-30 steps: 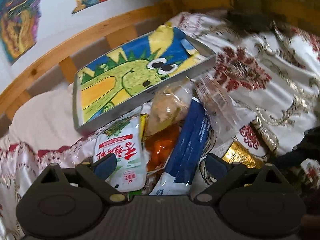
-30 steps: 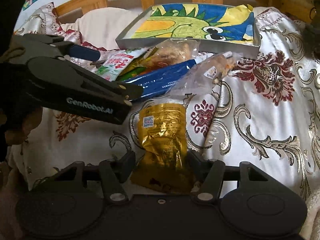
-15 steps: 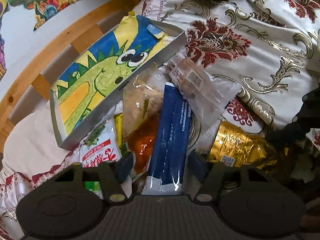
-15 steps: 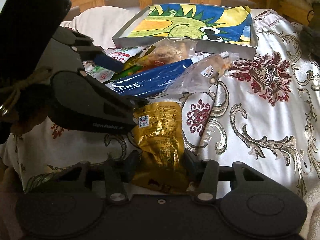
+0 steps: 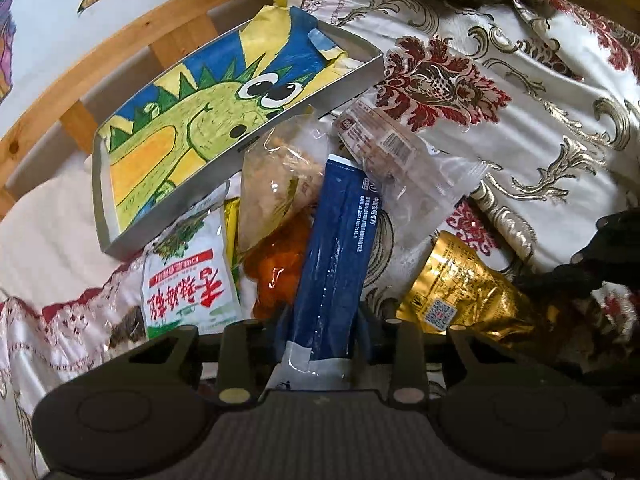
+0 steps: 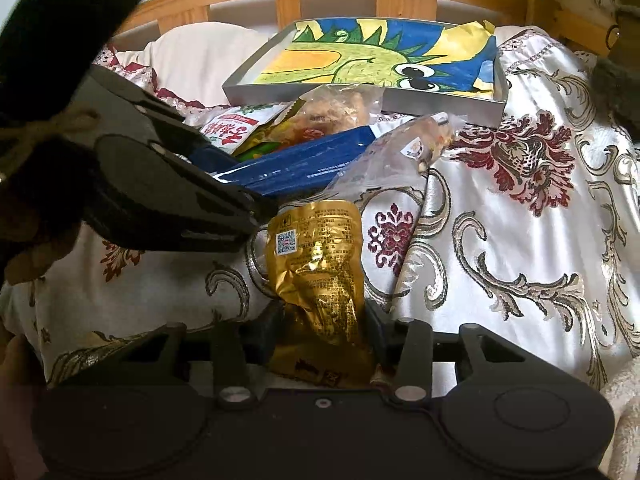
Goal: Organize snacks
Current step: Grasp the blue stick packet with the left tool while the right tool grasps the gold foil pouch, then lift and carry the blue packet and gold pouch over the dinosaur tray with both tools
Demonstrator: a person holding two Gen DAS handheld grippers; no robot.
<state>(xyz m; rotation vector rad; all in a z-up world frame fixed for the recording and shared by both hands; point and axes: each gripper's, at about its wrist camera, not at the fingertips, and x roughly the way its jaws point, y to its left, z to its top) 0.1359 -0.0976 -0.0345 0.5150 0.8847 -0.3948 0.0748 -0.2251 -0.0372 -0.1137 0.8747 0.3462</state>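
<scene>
Now the left gripper (image 5: 320, 320), its jaws just closing, pinches the near end of the blue packet (image 5: 334, 248) in the snack heap; the right gripper (image 6: 324, 320), also closing, clamps the gold pouch (image 6: 320, 276) on the bedspread (image 6: 520, 240), near the tray (image 6: 360, 92)

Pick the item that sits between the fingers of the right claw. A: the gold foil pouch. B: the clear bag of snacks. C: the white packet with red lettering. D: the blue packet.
A: in the right wrist view the gold foil pouch lies between the two fingers of the right claw, which have just been closing and now press its sides; the blue packet is in the left claw.
</scene>
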